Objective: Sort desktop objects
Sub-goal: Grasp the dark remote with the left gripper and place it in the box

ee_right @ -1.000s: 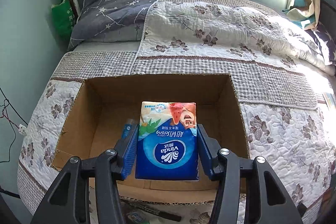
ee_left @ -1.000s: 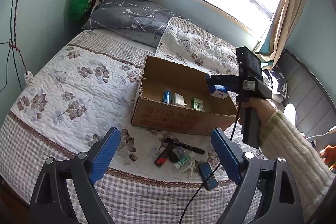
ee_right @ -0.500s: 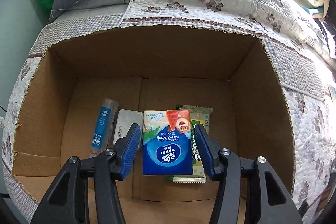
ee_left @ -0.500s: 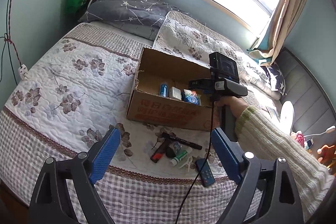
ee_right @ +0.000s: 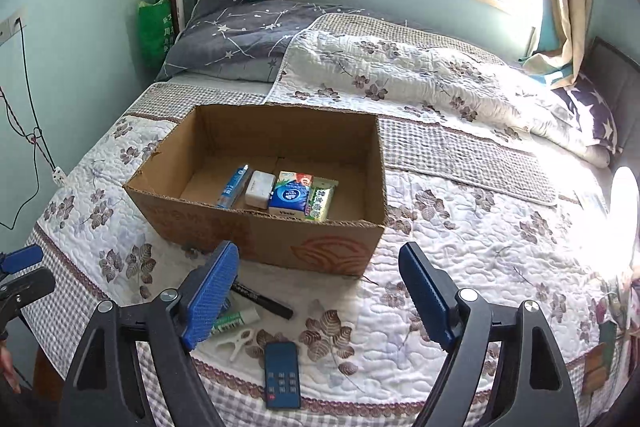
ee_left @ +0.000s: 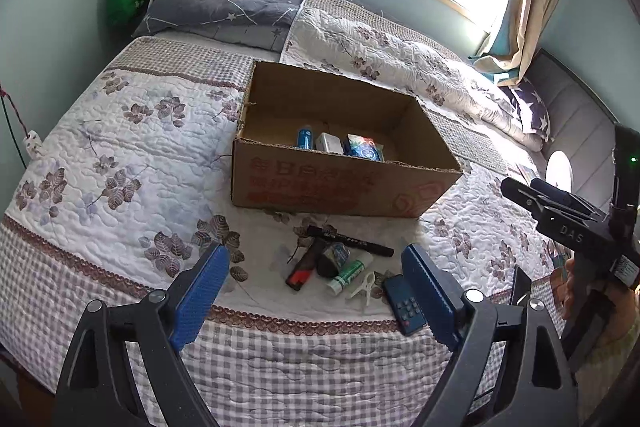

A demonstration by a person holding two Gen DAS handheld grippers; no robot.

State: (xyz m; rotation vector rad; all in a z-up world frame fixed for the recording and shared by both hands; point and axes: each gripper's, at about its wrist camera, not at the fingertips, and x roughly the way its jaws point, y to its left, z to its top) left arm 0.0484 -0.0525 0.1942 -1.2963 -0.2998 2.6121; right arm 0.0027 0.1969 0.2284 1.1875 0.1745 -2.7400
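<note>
An open cardboard box (ee_left: 340, 189) (ee_right: 260, 233) stands on the bed. Inside lie a blue tissue pack (ee_right: 290, 193) (ee_left: 364, 149), a blue tube (ee_right: 234, 187), a white case (ee_right: 260, 189) and a green packet (ee_right: 320, 203). My right gripper (ee_right: 319, 251) hovers in front of the box, its jaws opening with nothing between them. My left gripper (ee_left: 316, 259) is open above the loose items: a black marker (ee_left: 352, 239), a lighter (ee_left: 304, 269), a green-and-white tube (ee_left: 350, 271), a white clip (ee_left: 364, 285) and a remote (ee_left: 404, 303).
Pillows (ee_right: 240, 39) and a folded quilt (ee_right: 420, 83) lie behind the box. The bed's front edge runs just under the loose items. A green bag (ee_right: 154, 27) hangs on a coat stand at the left wall. The person's hand (ee_left: 572, 287) holds the right gripper's handle at the right.
The right gripper let go of the tissue pack inside the box, then pulled back and up out of it. The left gripper sank a little toward the loose items.
</note>
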